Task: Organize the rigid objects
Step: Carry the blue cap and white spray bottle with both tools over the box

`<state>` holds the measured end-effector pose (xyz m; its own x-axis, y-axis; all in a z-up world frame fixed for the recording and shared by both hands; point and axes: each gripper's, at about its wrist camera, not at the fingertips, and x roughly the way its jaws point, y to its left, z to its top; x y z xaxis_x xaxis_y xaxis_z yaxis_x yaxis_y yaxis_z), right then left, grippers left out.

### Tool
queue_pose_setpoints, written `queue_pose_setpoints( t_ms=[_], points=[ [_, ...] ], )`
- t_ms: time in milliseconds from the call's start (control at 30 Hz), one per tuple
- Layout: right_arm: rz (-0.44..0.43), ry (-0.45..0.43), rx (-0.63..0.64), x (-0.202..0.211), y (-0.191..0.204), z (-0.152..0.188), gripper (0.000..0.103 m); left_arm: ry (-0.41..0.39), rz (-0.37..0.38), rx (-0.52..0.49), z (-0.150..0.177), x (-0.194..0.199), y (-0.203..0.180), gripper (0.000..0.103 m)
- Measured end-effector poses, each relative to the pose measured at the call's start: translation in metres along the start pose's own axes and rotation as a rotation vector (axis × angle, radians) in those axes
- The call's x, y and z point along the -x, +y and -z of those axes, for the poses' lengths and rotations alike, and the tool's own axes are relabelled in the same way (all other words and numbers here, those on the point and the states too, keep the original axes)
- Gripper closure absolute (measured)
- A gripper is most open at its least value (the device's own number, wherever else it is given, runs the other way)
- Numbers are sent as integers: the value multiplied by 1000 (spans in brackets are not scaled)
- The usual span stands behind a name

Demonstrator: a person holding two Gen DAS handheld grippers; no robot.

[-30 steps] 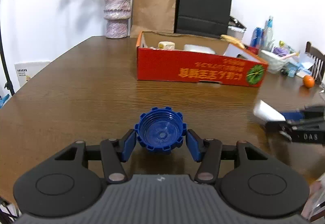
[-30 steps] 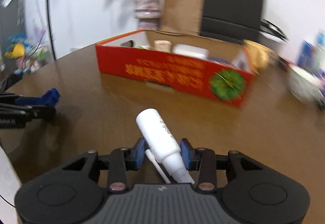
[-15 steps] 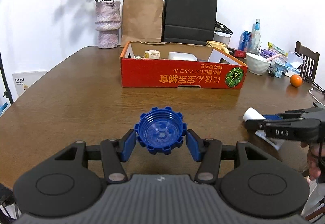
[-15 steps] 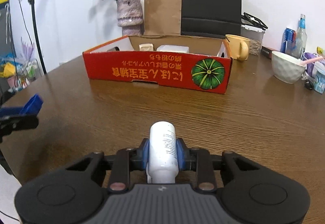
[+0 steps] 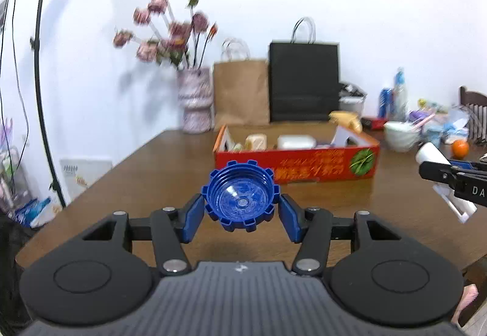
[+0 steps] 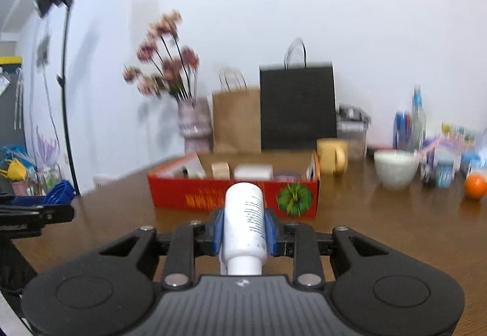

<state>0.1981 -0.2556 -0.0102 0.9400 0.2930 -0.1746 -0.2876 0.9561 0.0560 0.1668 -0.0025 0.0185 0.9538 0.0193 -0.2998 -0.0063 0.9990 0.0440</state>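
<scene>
The blue cap (image 5: 242,199), a notched screw lid with its hollow side facing the camera, sits clamped between the blue pads of the left tool (image 5: 242,212), clear of the surface (image 5: 158,165). The white bottle (image 6: 245,220) is pinched between the pads of the right tool (image 6: 245,229), its base pointing forward and its neck back toward the tool body. Both items are carried above the wood with the red box (image 5: 304,167) ahead; that box already holds several small things and appears to be the destination. Judgement: the step in hand is transport to the box. To do it well, each load should clear the near wall of the box before any descent, then go down over a free patch, not onto the contents. The tools sit side by side, the right one visible at the edge of the left view, so staggered entries would avoid a clash. The bottle is round and held across its width; it could swivel, so a level, unhurried carry is advisable.
</scene>
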Motion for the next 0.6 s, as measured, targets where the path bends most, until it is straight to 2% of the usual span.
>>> queue_pose_setpoints(
  t_ms=[100, 300, 467, 600],
  points=[
    [-20, -42, 12, 25, 11, -4, 76, -29, 28, 7, -4, 19, -3, 48],
    [-38, -47, 26, 46, 21, -4, 76, -70, 42, 6, -6, 42, -7, 48],
    [-46, -25, 1, 39, 19, 0, 76, -64, 39, 11, -10, 32, -6, 48],
    [-59, 0, 3, 17, 13, -5, 76, -65, 42, 1, -18, 15, -6, 48]
  ],
)
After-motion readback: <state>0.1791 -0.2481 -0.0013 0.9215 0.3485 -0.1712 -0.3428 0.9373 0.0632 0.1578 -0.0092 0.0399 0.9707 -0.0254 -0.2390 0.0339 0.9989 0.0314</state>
